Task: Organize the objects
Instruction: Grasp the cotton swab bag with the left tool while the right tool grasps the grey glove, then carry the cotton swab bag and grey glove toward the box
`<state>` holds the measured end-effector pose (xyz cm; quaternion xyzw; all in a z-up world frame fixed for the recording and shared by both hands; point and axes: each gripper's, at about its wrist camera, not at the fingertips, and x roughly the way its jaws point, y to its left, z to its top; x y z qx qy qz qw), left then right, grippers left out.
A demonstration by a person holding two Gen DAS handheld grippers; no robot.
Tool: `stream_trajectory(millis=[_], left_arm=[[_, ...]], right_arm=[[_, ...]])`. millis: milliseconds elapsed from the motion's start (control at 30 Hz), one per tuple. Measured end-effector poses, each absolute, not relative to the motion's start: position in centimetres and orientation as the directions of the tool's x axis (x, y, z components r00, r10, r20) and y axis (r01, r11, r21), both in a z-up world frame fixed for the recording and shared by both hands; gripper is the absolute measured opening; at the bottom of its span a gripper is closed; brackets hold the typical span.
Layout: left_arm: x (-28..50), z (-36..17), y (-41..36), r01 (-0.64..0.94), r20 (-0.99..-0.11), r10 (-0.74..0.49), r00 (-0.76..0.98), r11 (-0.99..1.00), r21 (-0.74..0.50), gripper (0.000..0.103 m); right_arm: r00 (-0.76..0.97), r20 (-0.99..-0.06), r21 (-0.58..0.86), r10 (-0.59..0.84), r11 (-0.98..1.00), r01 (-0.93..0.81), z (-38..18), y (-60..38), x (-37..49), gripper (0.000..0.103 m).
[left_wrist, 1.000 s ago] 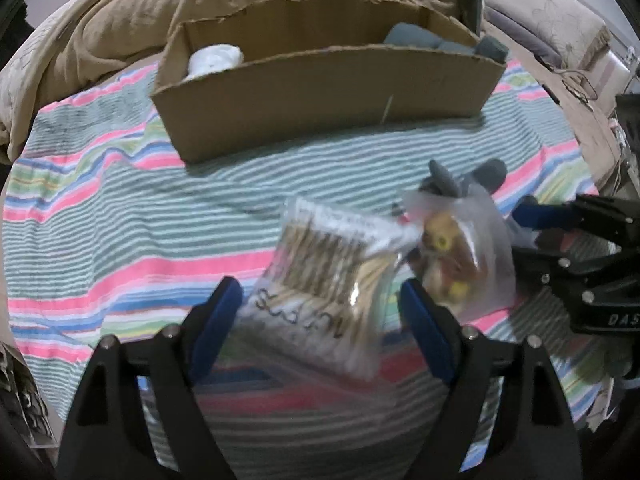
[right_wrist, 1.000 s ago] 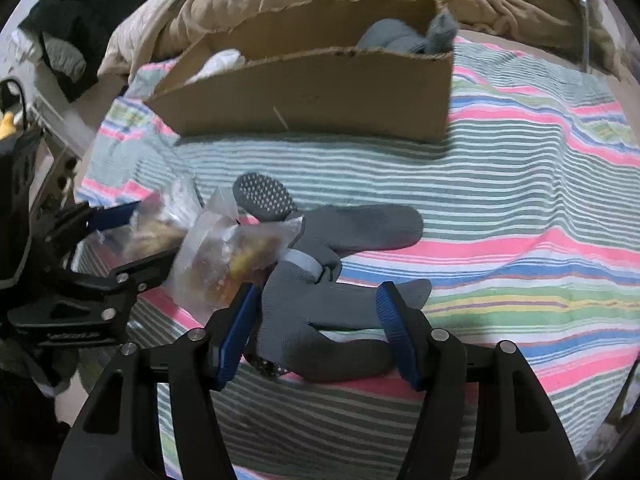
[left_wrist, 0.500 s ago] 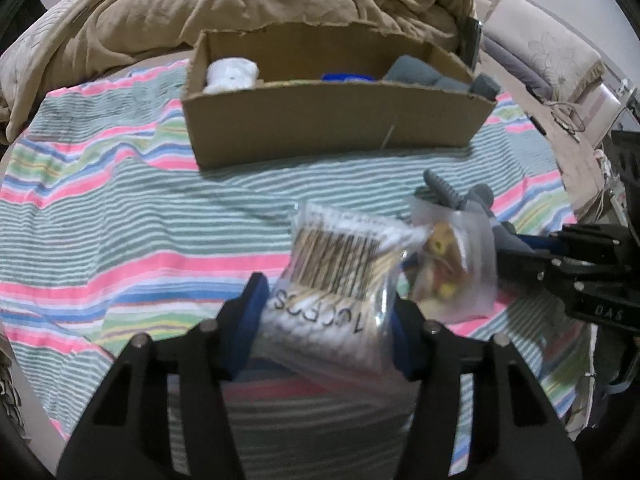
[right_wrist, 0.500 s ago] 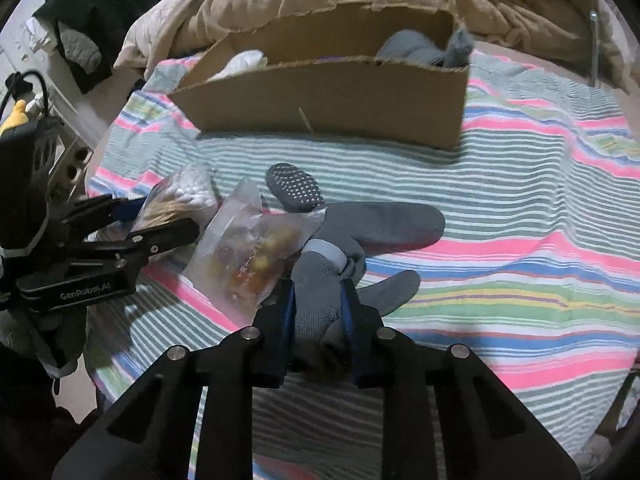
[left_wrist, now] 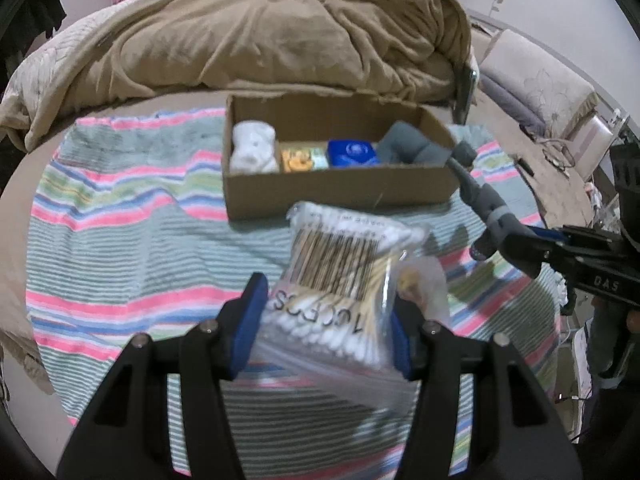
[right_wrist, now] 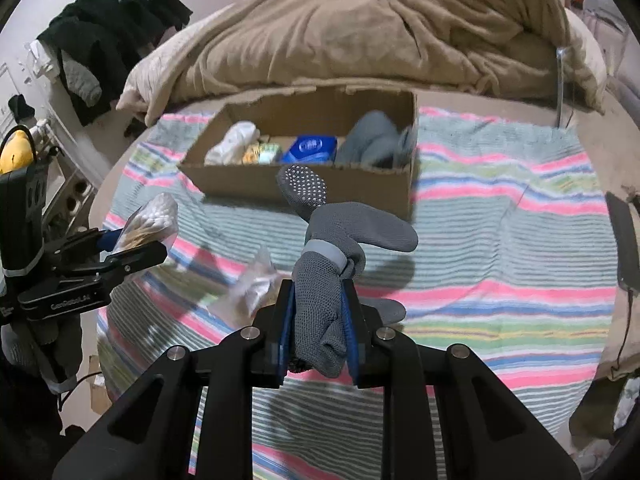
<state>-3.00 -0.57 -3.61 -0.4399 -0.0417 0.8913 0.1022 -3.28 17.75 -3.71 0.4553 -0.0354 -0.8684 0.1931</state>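
My left gripper [left_wrist: 324, 320] is shut on a clear bag of cotton swabs [left_wrist: 340, 268], lifted off the striped cloth [left_wrist: 120, 240]; from the right wrist view the same gripper [right_wrist: 132, 246] and swab bag [right_wrist: 150, 218] appear at the left. My right gripper [right_wrist: 318, 324] is shut on bundled grey gloves [right_wrist: 324, 280], which hang above the cloth [right_wrist: 500, 248]; the left wrist view shows them [left_wrist: 484, 204] at the right. A cardboard box [left_wrist: 332, 190] stands behind, holding a white bundle [left_wrist: 254, 150], a blue item [left_wrist: 352, 152] and grey fabric [left_wrist: 408, 146]. A second clear bag [right_wrist: 256, 286] lies on the cloth.
A tan blanket [left_wrist: 260, 36] is heaped behind the box [right_wrist: 304, 184]. Dark clothes [right_wrist: 112, 36] hang at the far left of the right wrist view. A cushioned seat [left_wrist: 536, 76] stands at the far right of the left wrist view.
Both grippers closed, the left on the swab bag and the right on the gloves, then rose with them off the cloth. The second clear bag stayed on the cloth.
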Motion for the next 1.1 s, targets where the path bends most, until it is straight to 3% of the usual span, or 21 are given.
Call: stream_trajectory(millis=[1100], left_arm=[[-9.1,1.2,-0.1,-0.162,-0.674,0.263,-0.69,-0.964,-0.211,0.056]], right_arm=[[-0.603,-0.694,0.231,-0.392,-0.915,0.33,1.1,16.8,-8.9,0.024]])
